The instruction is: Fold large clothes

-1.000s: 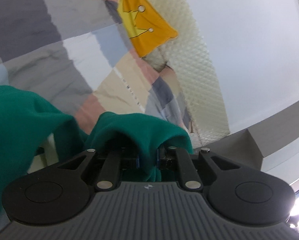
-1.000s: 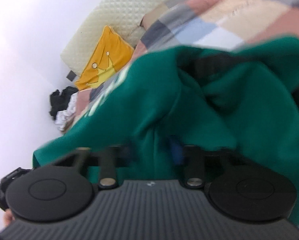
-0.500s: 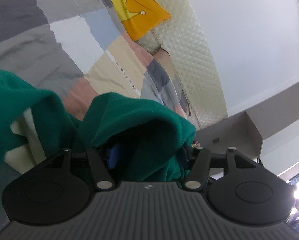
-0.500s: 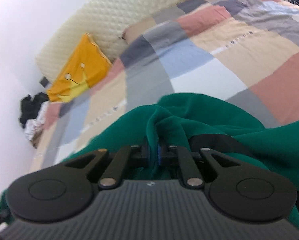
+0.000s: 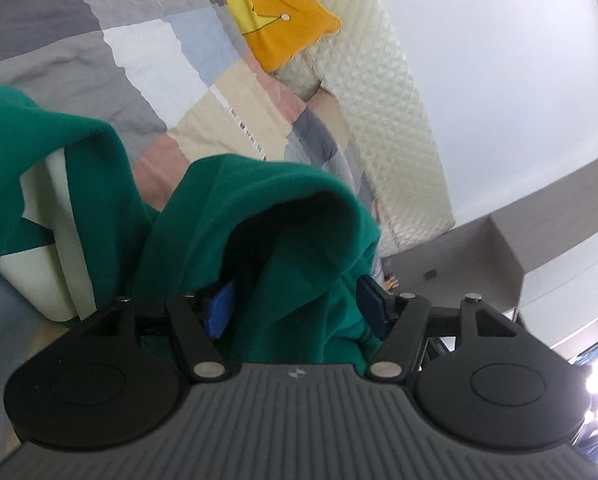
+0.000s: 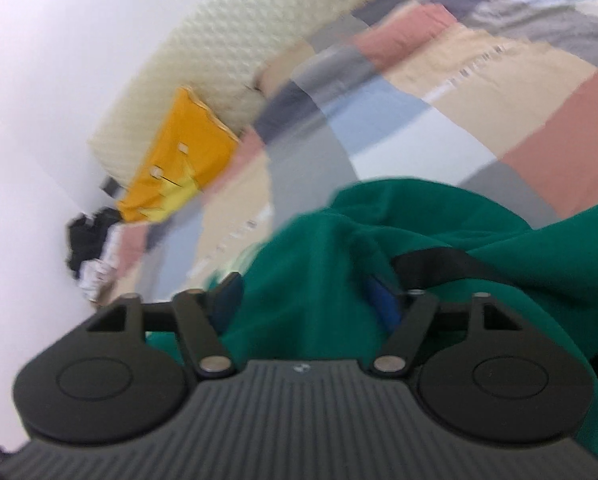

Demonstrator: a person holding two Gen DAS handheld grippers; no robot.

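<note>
A large green garment (image 5: 259, 216) with pale lettering lies bunched on a patchwork bed cover (image 5: 147, 52). In the left wrist view my left gripper (image 5: 295, 300) is open, its blue pads (image 5: 221, 304) spread apart with a fold of green cloth lying loose between them. In the right wrist view the same green garment (image 6: 459, 240), with a black strip across it, fills the lower right. My right gripper (image 6: 307, 300) is open too, its jaws wide with cloth bulging between them. This view is blurred.
A yellow crown-print cushion (image 5: 275, 24) leans on the cream quilted headboard (image 5: 383, 92); it also shows in the right wrist view (image 6: 179, 160). A dark and white clothes pile (image 6: 91, 244) lies by the white wall. A grey cabinet (image 5: 459, 252) stands beyond the bed.
Both grippers have opened: the left one between one second and half a second ago, the right one in the last half second. The green cloth now lies loose between the jaws.
</note>
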